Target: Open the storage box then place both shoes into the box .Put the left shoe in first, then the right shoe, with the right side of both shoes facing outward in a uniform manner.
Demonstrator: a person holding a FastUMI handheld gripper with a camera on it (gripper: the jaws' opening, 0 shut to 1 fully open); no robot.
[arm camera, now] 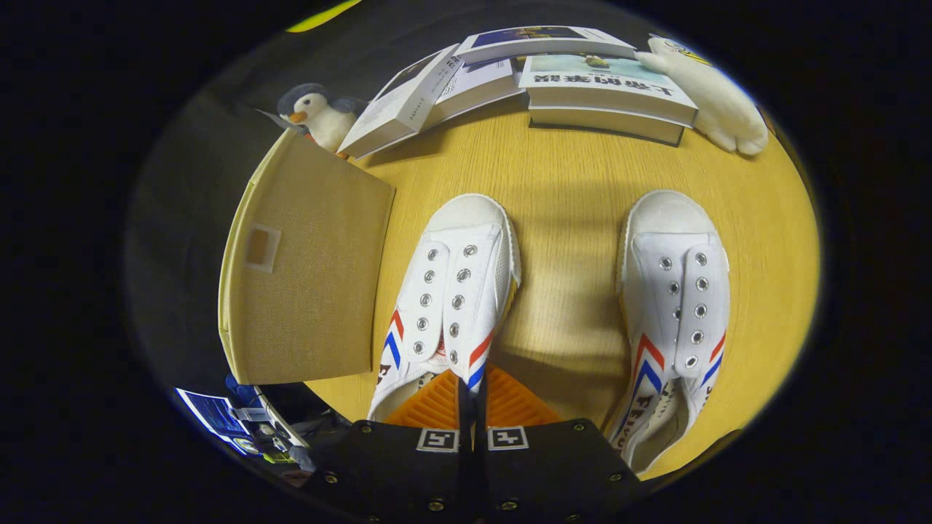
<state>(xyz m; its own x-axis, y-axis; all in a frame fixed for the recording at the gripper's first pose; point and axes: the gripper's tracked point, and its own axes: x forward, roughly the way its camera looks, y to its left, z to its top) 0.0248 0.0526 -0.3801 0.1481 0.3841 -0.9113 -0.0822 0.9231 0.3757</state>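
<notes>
surface (568, 182): pale wood-grain, evenly lit, soft shadow mid-board | books (604, 87): stacked at the surface's far edge | penguin plush (320, 116): far end, opposite side from white plush (717, 102) beside books | wall: dark cloth behind books

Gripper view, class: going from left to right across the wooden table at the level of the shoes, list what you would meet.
Beige fabric storage box → white canvas shoe with red and blue stripes, its side wall pinched in the shut claw → bare wooden table → second matching white canvas shoe.
</notes>
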